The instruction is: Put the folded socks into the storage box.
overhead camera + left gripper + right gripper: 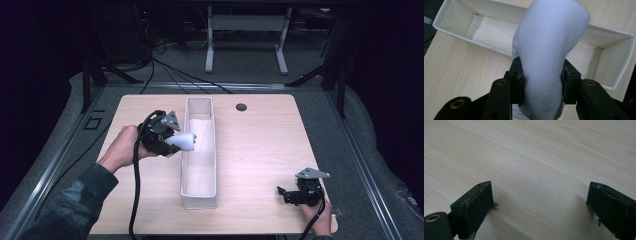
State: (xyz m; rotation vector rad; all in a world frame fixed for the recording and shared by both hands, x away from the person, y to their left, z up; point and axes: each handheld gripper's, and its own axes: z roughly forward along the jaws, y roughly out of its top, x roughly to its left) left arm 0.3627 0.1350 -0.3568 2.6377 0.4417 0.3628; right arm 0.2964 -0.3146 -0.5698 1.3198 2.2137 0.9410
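**Jaws clamping white sock above long bin**

Fingers (517, 80) of the left gripper (165, 136) are pinching a white sock (549, 55) between the 2 jaws, its rounded end jutting over the near wall of a long white fabric bin (184, 170). Across the wooden table (260, 145), the right gripper (292, 194) is resting near the front edge, jaws standing wide apart over bare wood. No writing is showing.

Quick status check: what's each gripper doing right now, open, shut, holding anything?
Left gripper: shut on a soft white rolled cloth, beside the long white fabric bin.
Right gripper: open, empty, over the light wooden table.
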